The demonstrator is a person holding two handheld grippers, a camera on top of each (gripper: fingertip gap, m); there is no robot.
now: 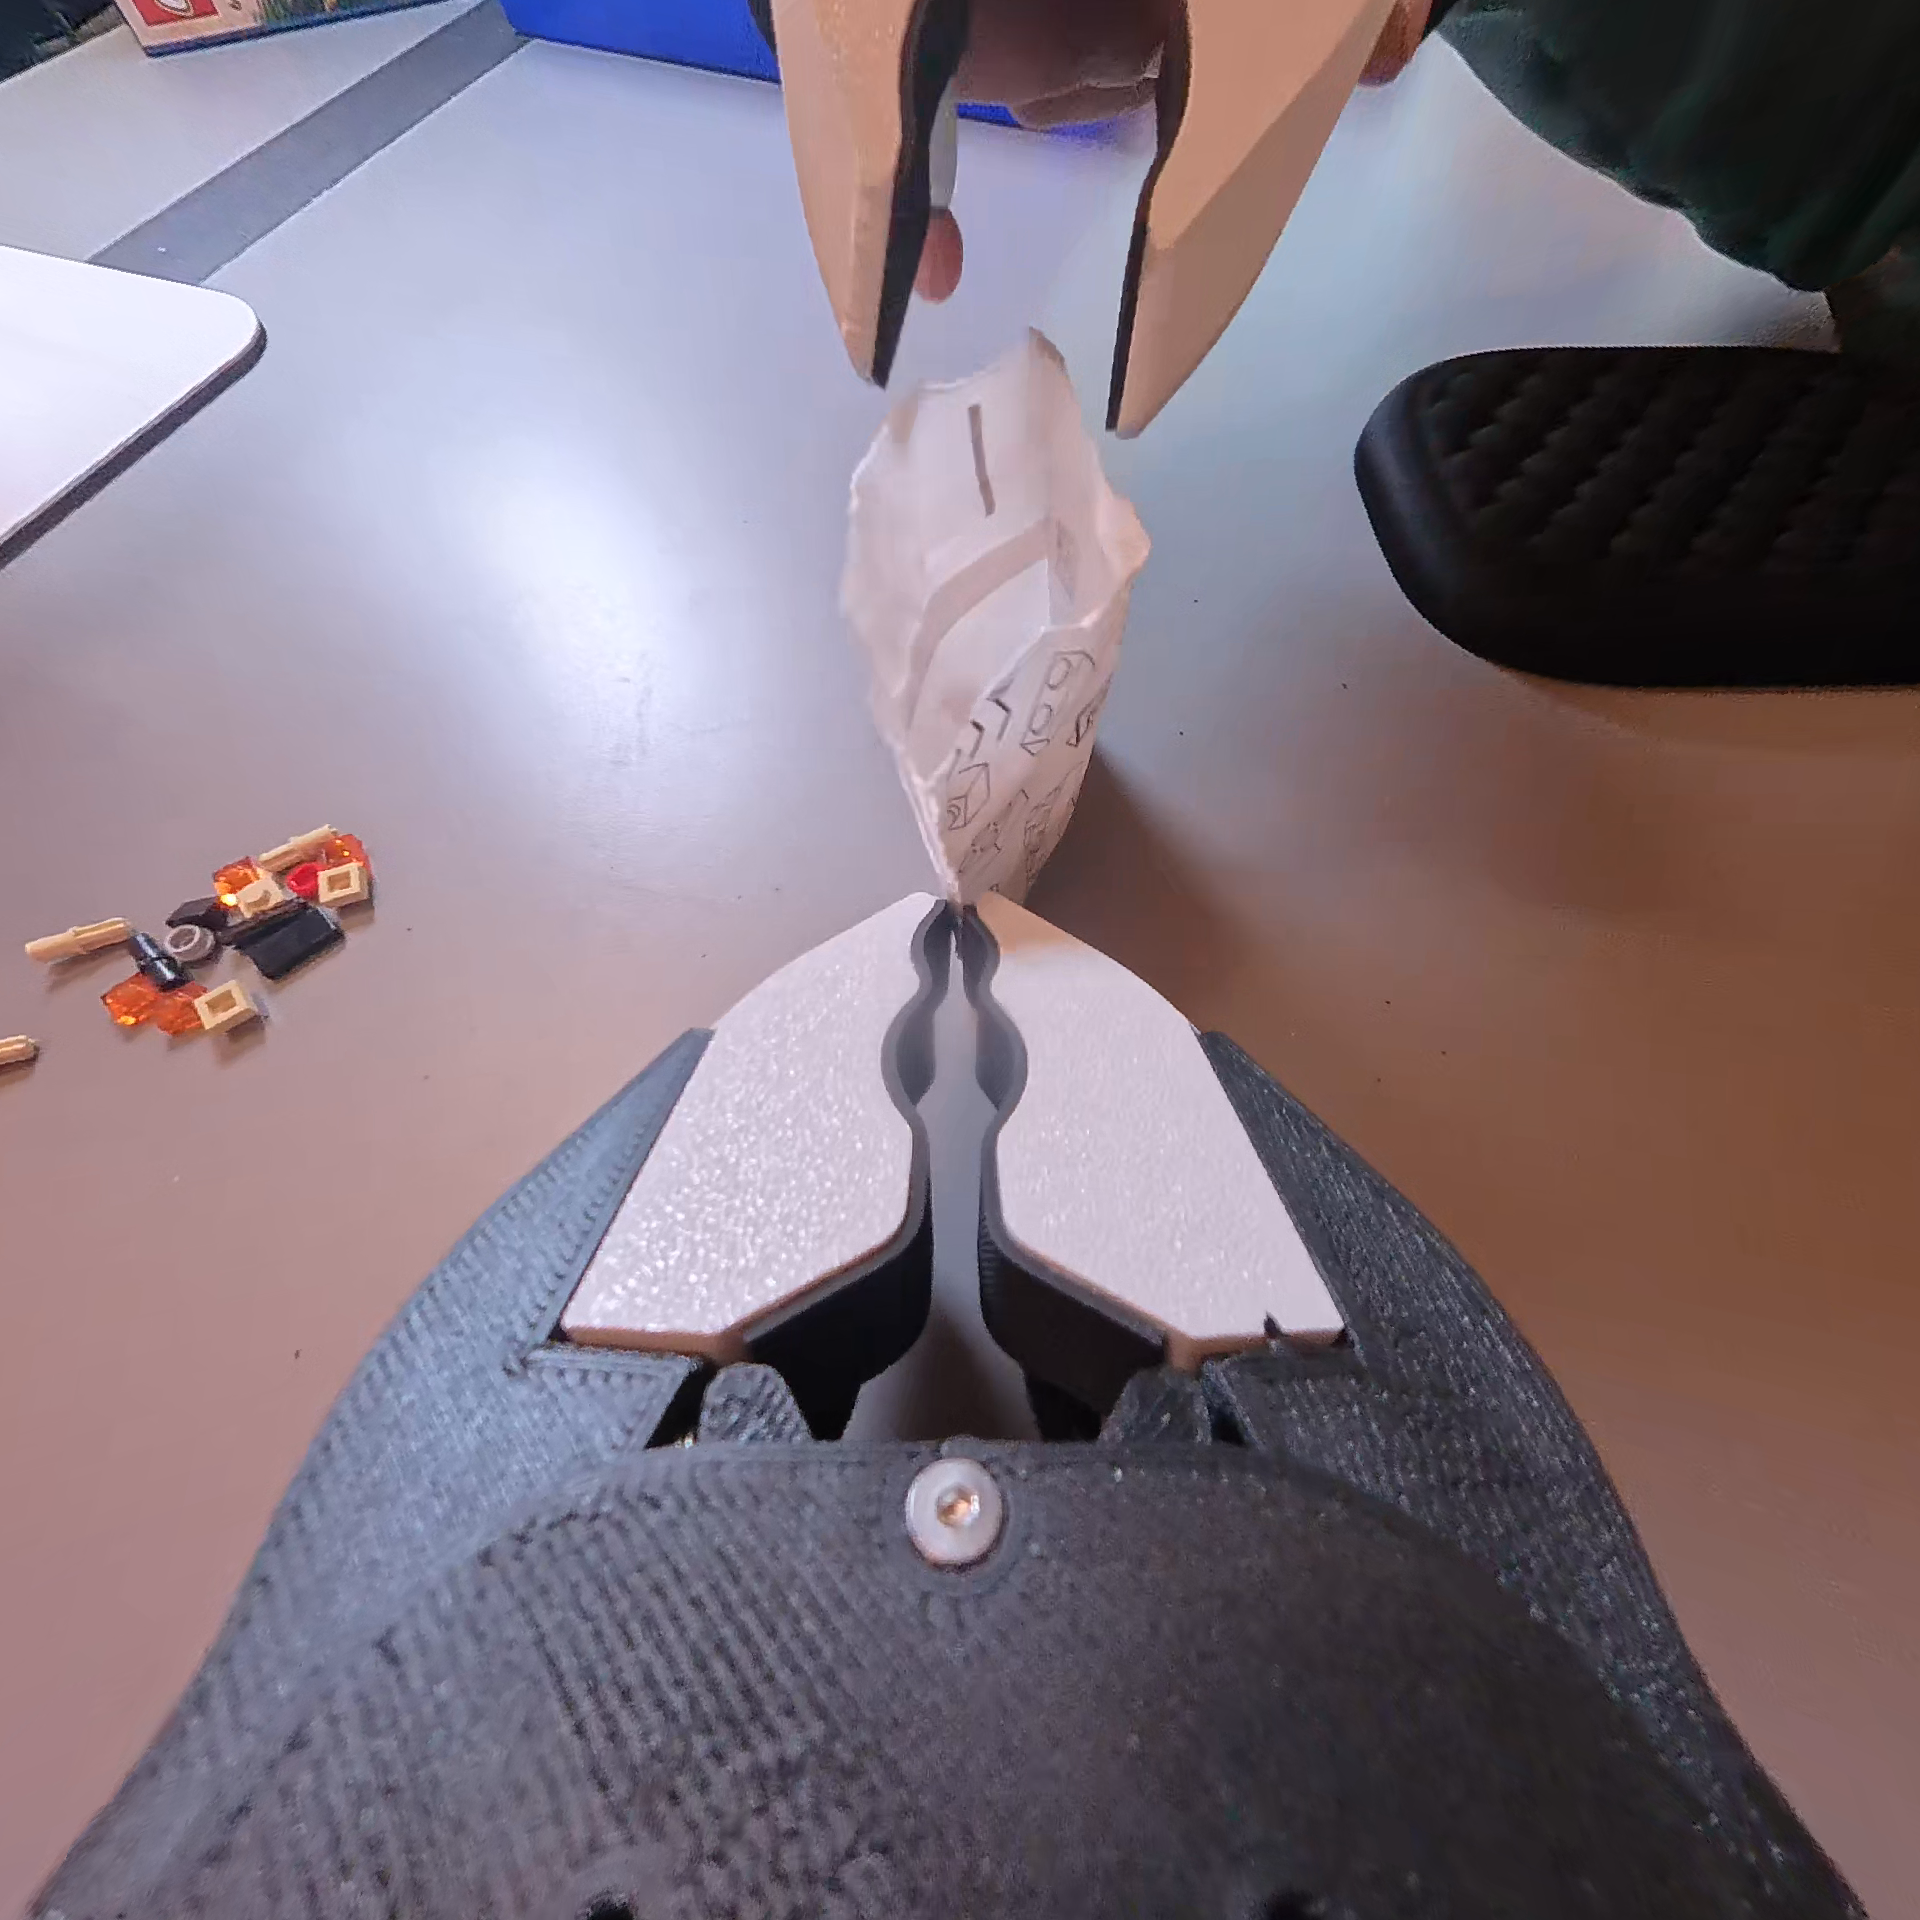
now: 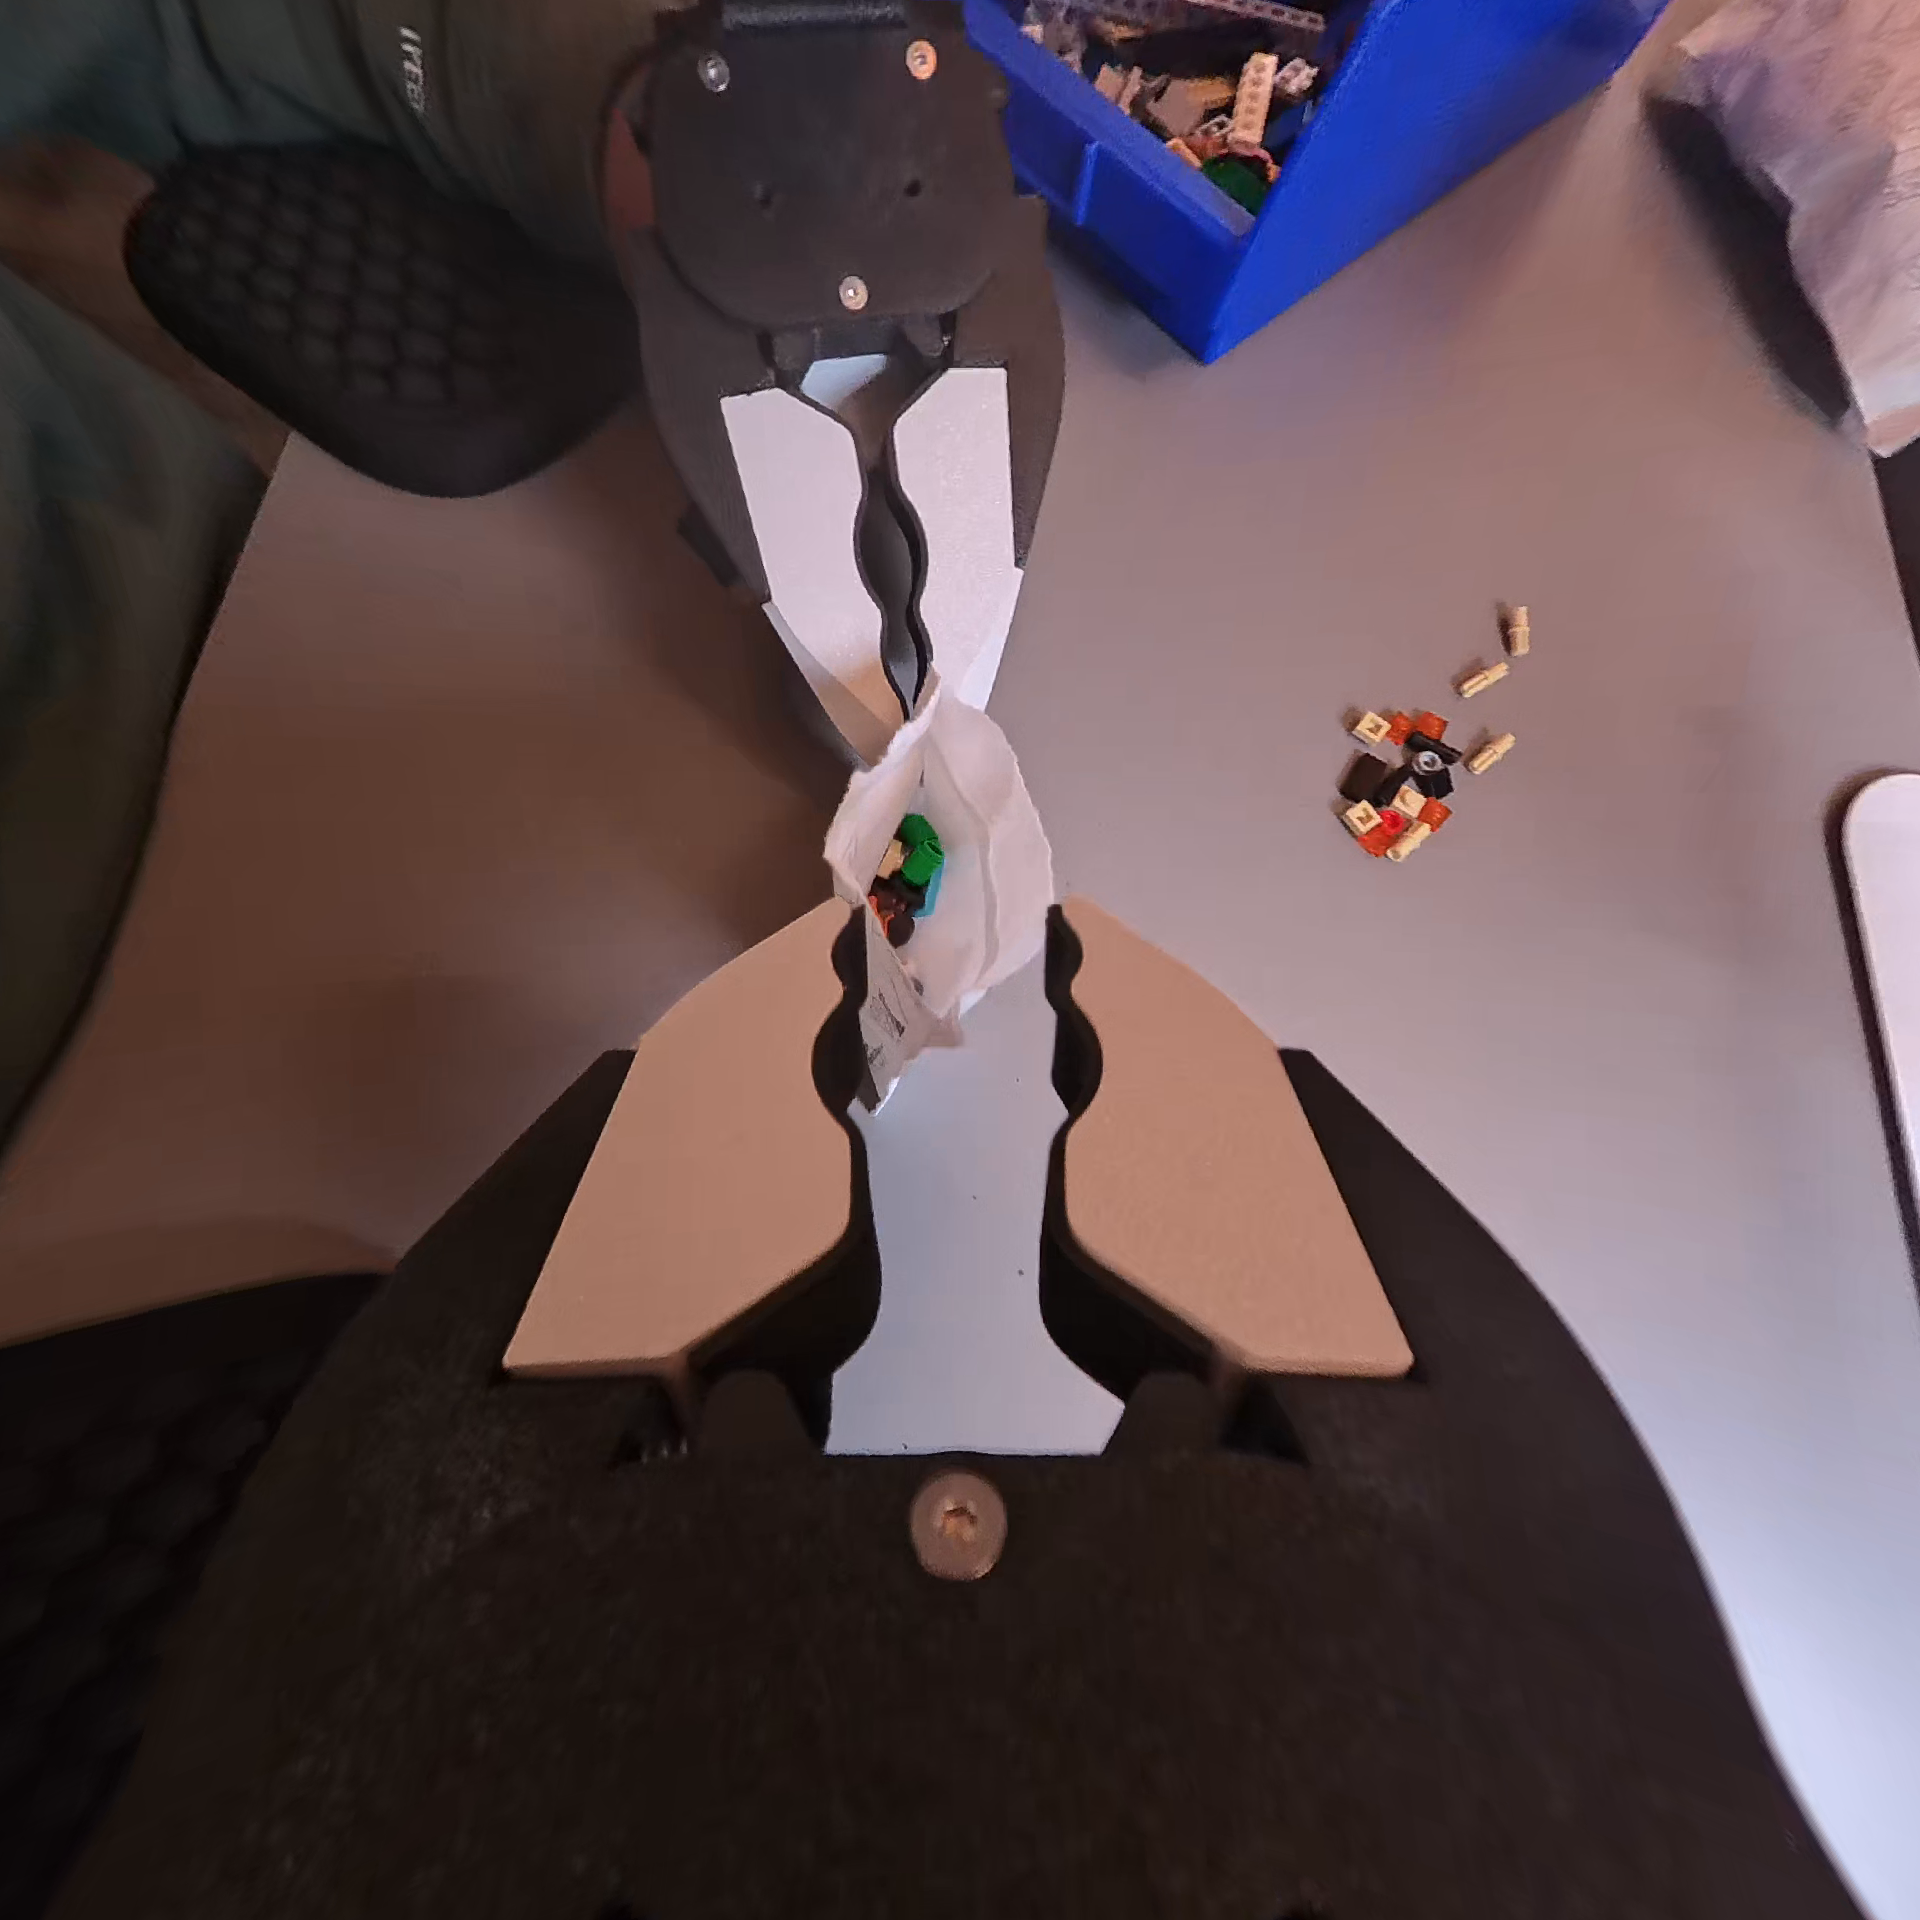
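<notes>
1. Here, left claw (image 1: 958, 914): clenched on one corner of a white paper bag (image 1: 997, 613), held above the table (image 1: 520, 644).
2. Right claw (image 2: 951, 925): released, fingers astride the bag's other end.
3. Loose toy bricks (image 2: 1403, 779): on the table, well apart from the bag.
4. Blue bin (image 2: 1299, 208): beyond the bag.

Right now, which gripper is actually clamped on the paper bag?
The left gripper: its fingertips pinch the white paper bag edge. The right gripper stands open around it.
</notes>
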